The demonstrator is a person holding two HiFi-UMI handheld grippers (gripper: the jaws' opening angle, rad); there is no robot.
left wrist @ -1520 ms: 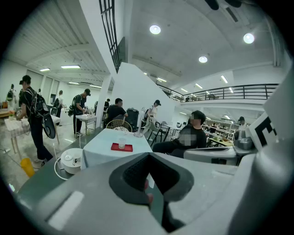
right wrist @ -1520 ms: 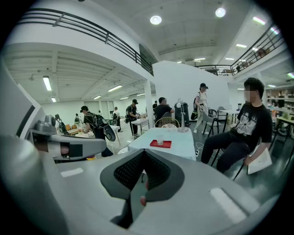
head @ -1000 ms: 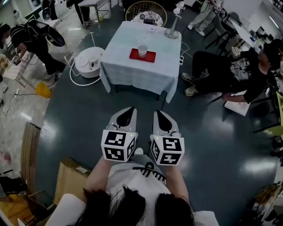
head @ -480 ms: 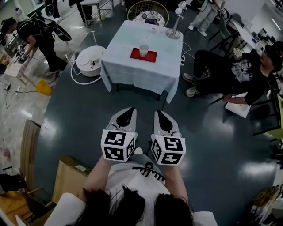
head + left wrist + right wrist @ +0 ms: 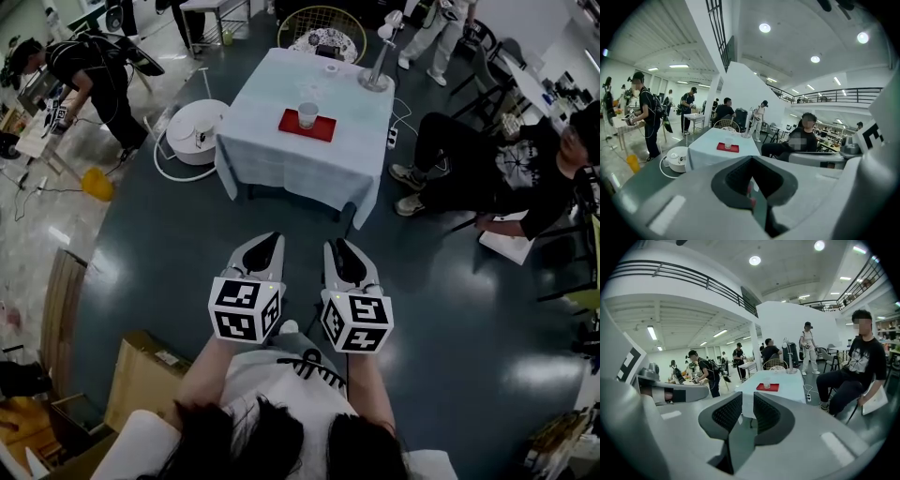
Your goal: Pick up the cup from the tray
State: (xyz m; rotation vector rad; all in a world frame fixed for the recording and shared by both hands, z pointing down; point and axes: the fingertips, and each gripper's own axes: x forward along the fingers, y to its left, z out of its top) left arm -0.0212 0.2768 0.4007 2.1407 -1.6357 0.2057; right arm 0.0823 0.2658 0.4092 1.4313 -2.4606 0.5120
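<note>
- Well short of the table, over dark floor, holds the left gripper and the right gripper side by side, both aimed toward the table's near edge.
- Shows the left gripper clenched on nothing: pads meet, with no object between them.
- Shows the right gripper slightly parted, pads split by a narrow slit, having just been opening; only air in the gap.
- Finds the cup upright on the red tray, around the middle of the table, well apart from both grippers and untouched.
- Notes a lamp at the table's far right corner and a seated person just right of the table, both off the straight line to the cup.
- Reads as the approach step: cup not yet within reach, pick-up not yet begun.
- Calls next for closing in on the table's near edge, spreading one gripper's jaws wider than the cup, setting them either side of its wall above the tray, squeezing gently, then lifting straight up so the tray stays on the table.
</note>
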